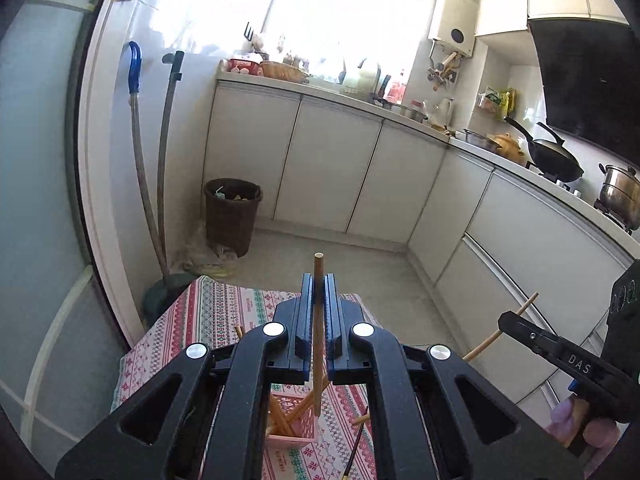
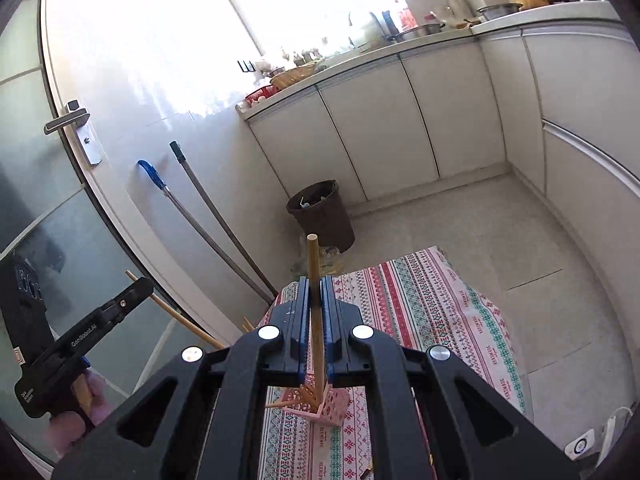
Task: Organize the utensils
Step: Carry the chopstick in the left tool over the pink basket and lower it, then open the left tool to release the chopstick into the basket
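Note:
My left gripper point(image 1: 319, 280) is shut on a wooden chopstick point(image 1: 318, 340) that stands upright between its jaws, its lower end above a pink slotted basket point(image 1: 294, 424) holding several chopsticks. My right gripper point(image 2: 316, 282) is shut on another wooden chopstick point(image 2: 315, 312), upright, its lower end over the same pink basket point(image 2: 320, 404). Each gripper shows in the other's view: the right one point(image 1: 516, 322) at the right edge, the left one point(image 2: 136, 288) at the left edge, each with its chopstick. A loose chopstick point(image 1: 358, 446) lies on the cloth.
The basket stands on a small table with a red, white and green patterned cloth point(image 2: 432, 312). Beyond it are a brown waste bin point(image 1: 232, 212), two mop handles point(image 1: 164, 160) against the wall, white kitchen cabinets point(image 1: 332, 168) and a glass door point(image 2: 44, 216).

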Motion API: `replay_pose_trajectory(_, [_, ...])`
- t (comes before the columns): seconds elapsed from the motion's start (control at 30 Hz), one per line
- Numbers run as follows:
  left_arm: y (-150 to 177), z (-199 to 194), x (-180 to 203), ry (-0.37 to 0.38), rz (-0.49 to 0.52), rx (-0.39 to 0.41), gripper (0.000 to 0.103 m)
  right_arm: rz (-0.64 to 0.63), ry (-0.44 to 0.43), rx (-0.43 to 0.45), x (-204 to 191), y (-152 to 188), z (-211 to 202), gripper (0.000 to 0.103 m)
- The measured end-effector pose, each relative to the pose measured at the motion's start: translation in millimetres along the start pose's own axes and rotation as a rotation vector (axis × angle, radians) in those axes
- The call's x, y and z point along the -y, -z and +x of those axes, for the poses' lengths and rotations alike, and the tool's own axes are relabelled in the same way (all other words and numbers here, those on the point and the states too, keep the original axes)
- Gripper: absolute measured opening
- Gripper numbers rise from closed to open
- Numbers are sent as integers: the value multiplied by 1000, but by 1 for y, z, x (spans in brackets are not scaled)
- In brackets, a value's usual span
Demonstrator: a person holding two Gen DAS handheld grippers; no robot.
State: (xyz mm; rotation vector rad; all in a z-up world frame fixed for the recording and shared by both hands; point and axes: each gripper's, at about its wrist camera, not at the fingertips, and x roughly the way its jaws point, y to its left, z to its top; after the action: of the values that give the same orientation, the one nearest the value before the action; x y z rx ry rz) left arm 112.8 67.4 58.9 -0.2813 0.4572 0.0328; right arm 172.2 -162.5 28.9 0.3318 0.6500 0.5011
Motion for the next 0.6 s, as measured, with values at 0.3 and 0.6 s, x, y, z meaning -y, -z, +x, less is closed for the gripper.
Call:
replay_pose_trajectory(0.3, [18, 46, -31, -124, -76, -134, 5, 24, 8, -32, 1, 4, 22, 6])
replay_pose_trajectory(0.6, [1, -12, -31, -111, -64, 17, 15, -3, -3, -30, -21, 5, 31, 6])
